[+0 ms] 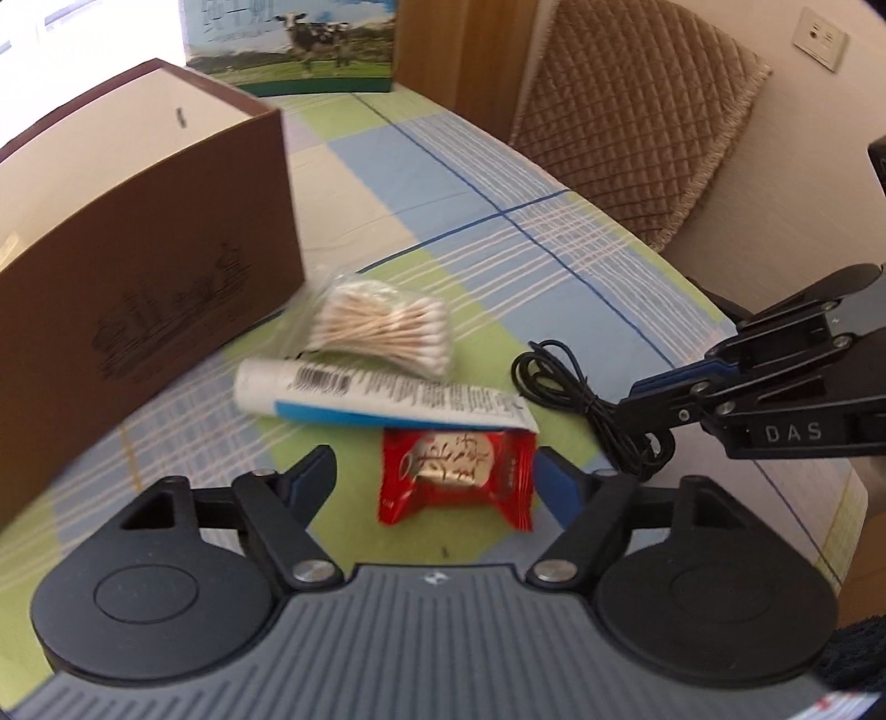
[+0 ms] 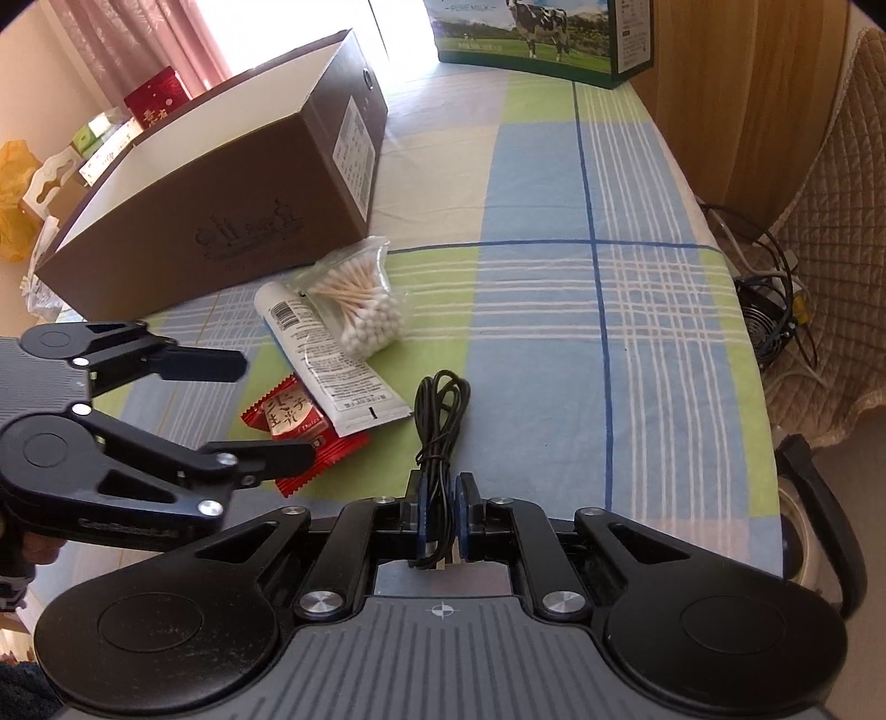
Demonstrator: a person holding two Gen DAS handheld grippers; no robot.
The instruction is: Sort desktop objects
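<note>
A clear bag of cotton swabs [image 2: 368, 299] lies near the open brown box [image 2: 221, 183]. The white tube [image 2: 326, 360] lies just beside it, and its flat end overlaps the red candy packet [image 2: 302, 435]. The bundled black cable [image 2: 440, 421] lies right of them.

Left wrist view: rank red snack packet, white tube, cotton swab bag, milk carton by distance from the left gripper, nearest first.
From the left gripper:
1. red snack packet, between the open fingers.
2. white tube, lying crosswise just beyond the packet.
3. cotton swab bag, behind the tube, beside the brown box.
4. milk carton, at the table's far end.
</note>
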